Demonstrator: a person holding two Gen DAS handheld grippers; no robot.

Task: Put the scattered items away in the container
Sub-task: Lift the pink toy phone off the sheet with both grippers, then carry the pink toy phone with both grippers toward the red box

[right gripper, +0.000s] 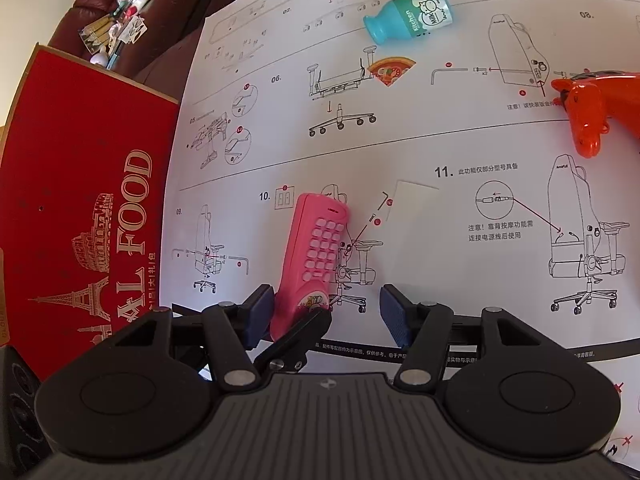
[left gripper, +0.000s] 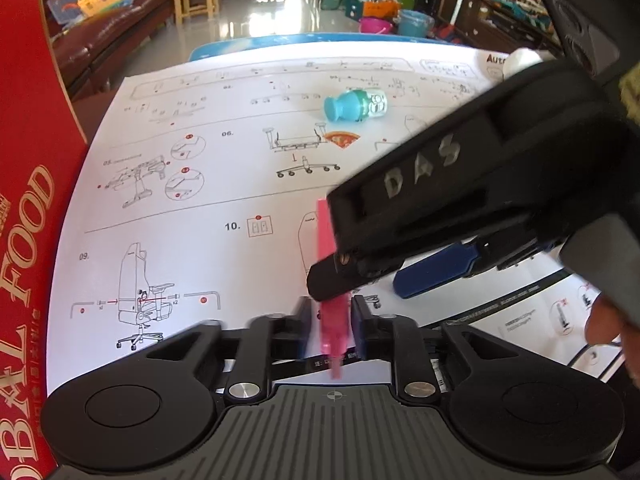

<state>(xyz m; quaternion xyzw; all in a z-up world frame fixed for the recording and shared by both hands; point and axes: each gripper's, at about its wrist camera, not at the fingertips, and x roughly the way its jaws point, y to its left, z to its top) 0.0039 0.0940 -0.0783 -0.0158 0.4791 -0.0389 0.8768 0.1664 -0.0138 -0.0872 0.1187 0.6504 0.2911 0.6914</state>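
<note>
A pink toy phone [right gripper: 320, 240] stands tilted on the instruction sheet [right gripper: 440, 152], edge-on in the left wrist view [left gripper: 326, 232]. My left gripper [left gripper: 332, 316] is shut on its lower end, both pads pressing its flat faces. One black left finger [right gripper: 298, 334] shows under the phone in the right wrist view. My right gripper [right gripper: 326, 300] is open around the phone, its right pad well clear, and it reaches in from the right in the left wrist view [left gripper: 360, 286]. The red box [right gripper: 80, 200] lies to the left [left gripper: 24, 200].
A teal toy milk bottle [right gripper: 408, 16] [left gripper: 356, 106] lies on its side farther up the sheet, with a pizza slice piece [right gripper: 390, 70] [left gripper: 342, 139] just before it. An orange toy [right gripper: 592, 108] sits at the right. A brown sofa [left gripper: 100, 40] stands beyond the table's left.
</note>
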